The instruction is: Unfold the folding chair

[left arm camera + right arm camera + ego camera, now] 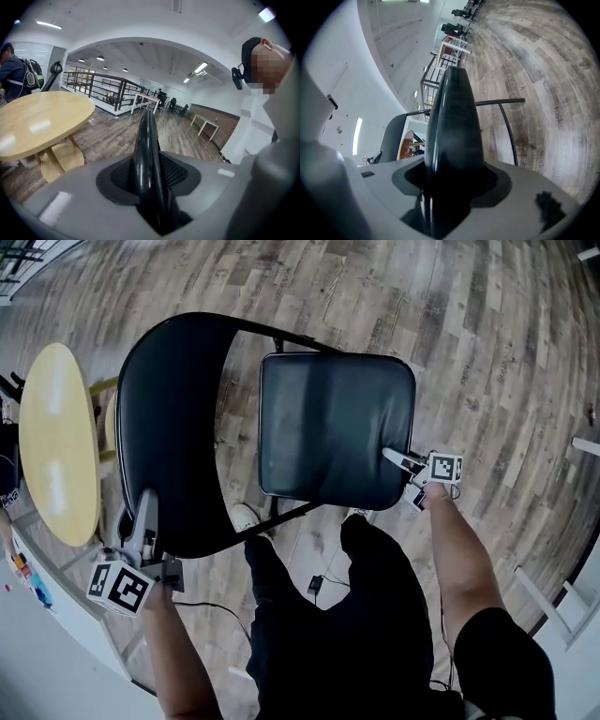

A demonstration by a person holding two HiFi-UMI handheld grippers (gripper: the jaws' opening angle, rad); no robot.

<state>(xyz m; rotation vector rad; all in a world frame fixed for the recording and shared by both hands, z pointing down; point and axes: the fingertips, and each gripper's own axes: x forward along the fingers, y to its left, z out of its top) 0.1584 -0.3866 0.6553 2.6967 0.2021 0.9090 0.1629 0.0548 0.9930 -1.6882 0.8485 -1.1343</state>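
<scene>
The black folding chair stands on the wooden floor below me in the head view. Its curved backrest is on the left and its padded seat on the right. My left gripper is shut on the backrest's lower rim; in the left gripper view that glossy rim runs straight out from between the jaws. My right gripper is shut on the seat's right edge, which fills the gap between the jaws as a dark wedge. A thin frame tube shows beyond it.
A round yellow table stands close to the chair's left, with a wooden stool under it. My legs are right behind the chair and a cable lies on the floor. A person with a backpack stands past the table.
</scene>
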